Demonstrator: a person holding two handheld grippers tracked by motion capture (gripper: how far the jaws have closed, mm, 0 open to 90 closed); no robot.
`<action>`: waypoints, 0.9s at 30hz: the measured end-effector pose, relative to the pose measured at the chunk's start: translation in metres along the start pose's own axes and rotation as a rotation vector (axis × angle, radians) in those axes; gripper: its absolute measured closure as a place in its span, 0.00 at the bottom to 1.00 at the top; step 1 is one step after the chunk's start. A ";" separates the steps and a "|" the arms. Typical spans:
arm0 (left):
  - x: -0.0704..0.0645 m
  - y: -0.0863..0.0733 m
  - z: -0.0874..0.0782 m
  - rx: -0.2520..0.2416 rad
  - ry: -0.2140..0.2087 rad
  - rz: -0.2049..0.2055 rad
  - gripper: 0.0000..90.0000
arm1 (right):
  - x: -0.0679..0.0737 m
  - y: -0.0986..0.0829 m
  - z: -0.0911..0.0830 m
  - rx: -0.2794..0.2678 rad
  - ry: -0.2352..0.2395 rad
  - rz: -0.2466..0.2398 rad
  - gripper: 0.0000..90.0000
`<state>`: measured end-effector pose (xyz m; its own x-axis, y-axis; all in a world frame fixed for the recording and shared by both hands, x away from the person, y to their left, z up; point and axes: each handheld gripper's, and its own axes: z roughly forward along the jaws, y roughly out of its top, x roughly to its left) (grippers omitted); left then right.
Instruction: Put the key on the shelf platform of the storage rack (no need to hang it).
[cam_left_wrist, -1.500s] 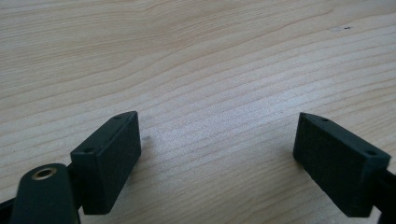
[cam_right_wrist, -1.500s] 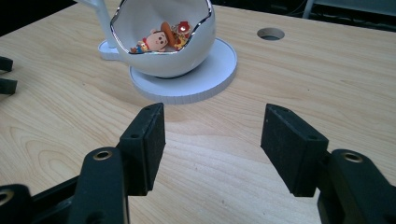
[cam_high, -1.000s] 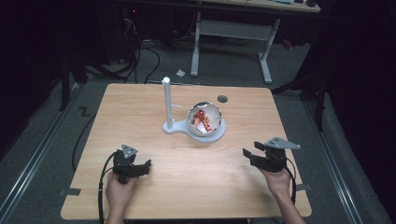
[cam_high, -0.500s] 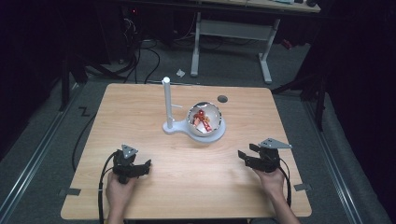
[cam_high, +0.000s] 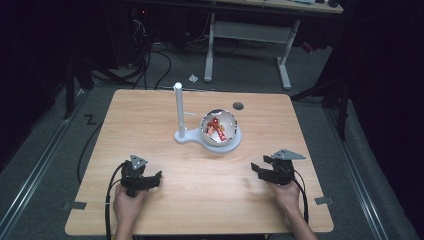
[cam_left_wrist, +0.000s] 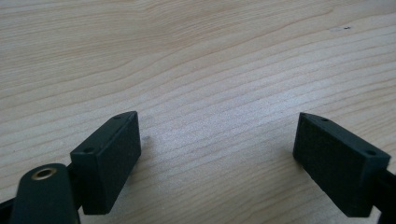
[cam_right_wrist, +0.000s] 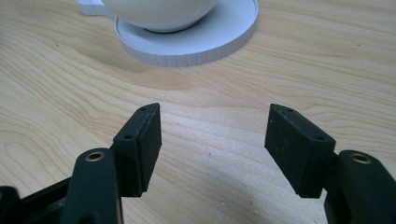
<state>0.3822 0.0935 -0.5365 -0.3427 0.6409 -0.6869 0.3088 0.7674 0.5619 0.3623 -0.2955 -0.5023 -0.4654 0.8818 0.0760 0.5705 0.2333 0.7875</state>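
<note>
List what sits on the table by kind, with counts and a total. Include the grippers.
Grippers: 2, left gripper and right gripper, both open
White stand with upright post: 1
White bowl on the stand's round base: 1
Red and white contents in the bowl: too small to count
Total: 4, all on the wooden table
</note>
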 end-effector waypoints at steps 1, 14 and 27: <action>0.000 0.000 0.000 0.000 0.000 0.000 0.17 | 0.000 -0.001 0.001 0.006 -0.001 0.002 0.41; 0.000 0.000 0.000 0.000 0.000 0.000 0.17 | 0.005 -0.005 0.013 0.036 -0.016 -0.023 0.40; 0.000 0.000 0.000 0.000 0.000 0.000 0.17 | 0.012 -0.007 0.021 0.063 -0.034 -0.060 0.40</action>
<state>0.3822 0.0935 -0.5364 -0.3428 0.6406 -0.6871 0.3090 0.7676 0.5616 0.3676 -0.2779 -0.5198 -0.4772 0.8787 0.0077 0.5844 0.3108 0.7496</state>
